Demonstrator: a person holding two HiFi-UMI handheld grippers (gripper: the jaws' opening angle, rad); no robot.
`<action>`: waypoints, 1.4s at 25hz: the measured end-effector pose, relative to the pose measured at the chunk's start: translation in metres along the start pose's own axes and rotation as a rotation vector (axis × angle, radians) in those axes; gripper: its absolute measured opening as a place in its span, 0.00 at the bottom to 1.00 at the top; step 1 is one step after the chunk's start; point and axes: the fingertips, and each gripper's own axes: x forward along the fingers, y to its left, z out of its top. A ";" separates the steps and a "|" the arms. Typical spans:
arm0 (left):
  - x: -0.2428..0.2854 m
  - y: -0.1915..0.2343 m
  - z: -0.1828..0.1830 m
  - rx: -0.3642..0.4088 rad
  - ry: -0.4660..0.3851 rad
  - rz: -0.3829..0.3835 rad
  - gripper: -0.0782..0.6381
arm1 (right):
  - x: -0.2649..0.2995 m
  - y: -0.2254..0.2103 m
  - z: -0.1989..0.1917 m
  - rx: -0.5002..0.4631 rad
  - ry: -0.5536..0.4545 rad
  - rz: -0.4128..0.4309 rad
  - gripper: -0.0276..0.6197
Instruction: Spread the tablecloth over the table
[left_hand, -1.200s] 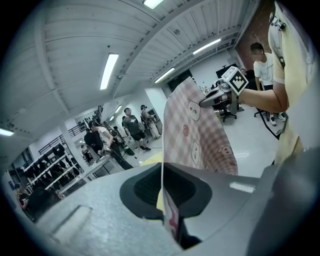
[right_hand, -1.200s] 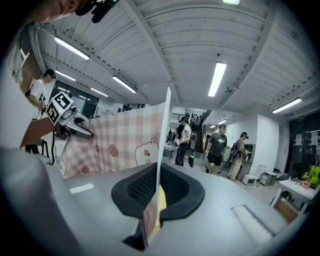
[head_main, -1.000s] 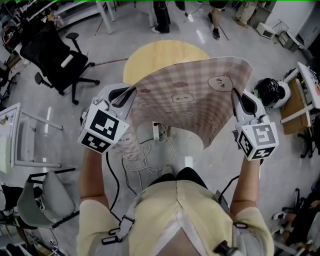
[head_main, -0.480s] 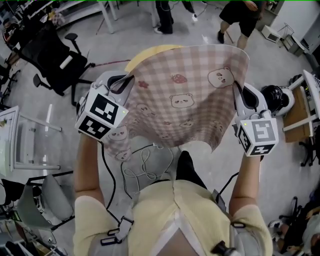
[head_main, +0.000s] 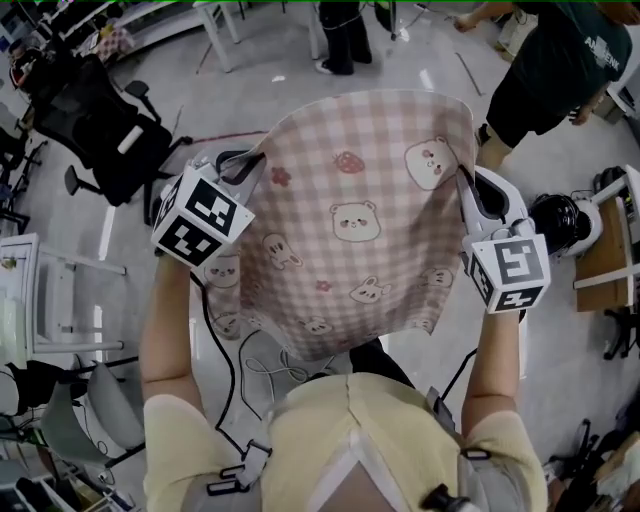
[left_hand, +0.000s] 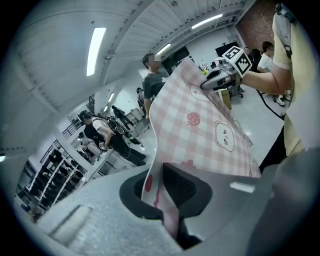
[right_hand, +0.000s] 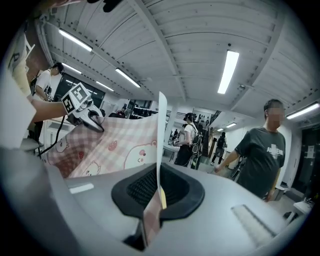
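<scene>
Grey workshop floor (head_main: 270, 80), glossy. Pink checked tablecloth (head_main: 360, 220) hangs spread in the air above it. Left tool (head_main: 258, 158) and right tool (head_main: 463, 178) each clamp a top corner. Black office chair (head_main: 100, 120) at left; bystander (head_main: 545, 70) at far right.

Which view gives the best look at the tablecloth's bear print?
The head view: the tablecloth hangs open, nearly whole, between the left gripper and right gripper. Each gripper view shows only its pinched edge and a slanted stretch of cloth.

Grey floor (head_main: 400, 60) with white cables (head_main: 265, 360), black office chair (head_main: 95, 115)
</scene>
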 end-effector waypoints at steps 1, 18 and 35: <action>0.000 0.000 0.001 0.012 0.002 -0.009 0.12 | -0.001 0.001 0.000 -0.003 0.003 0.000 0.06; 0.009 0.006 0.004 0.132 0.048 -0.247 0.13 | -0.002 0.002 0.014 -0.045 0.086 -0.003 0.06; -0.029 -0.015 0.014 0.341 0.009 0.184 0.13 | -0.045 0.025 0.012 -0.381 -0.383 -0.149 0.06</action>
